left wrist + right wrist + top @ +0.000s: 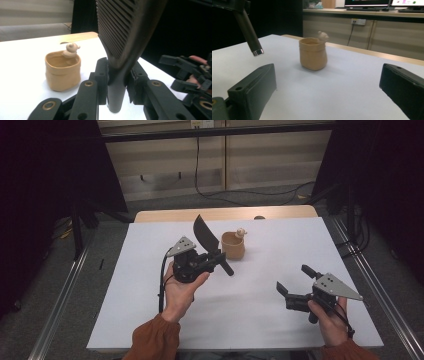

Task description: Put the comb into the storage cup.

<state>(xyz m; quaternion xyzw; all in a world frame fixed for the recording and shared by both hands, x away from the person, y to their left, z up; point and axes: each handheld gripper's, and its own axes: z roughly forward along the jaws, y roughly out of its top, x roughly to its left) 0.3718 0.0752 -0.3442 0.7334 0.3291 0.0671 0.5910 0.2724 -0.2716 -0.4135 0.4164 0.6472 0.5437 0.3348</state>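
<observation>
My left gripper (215, 260) is shut on the handle of a black spatula (205, 234) with a broad ribbed blade. It holds the tool above the middle of the table, blade up. The left gripper view has the blade (125, 30) rising between the pads. A tan cup (233, 246) with a small animal figure on its rim stands just right of the blade. The cup (62, 71) is upright. My right gripper (293, 278) stands open at the table's near right, with nothing between its fingers. In its own view it faces the cup (313, 53) and the spatula's silver-capped handle end (254, 50).
A white sheet (150, 310) covers the table, with a wooden edge (165, 215) at the far side. Dark curtains hang at both sides. Cables (250, 194) lie on the floor behind the table. Metal rails (60, 295) run along the floor at each side.
</observation>
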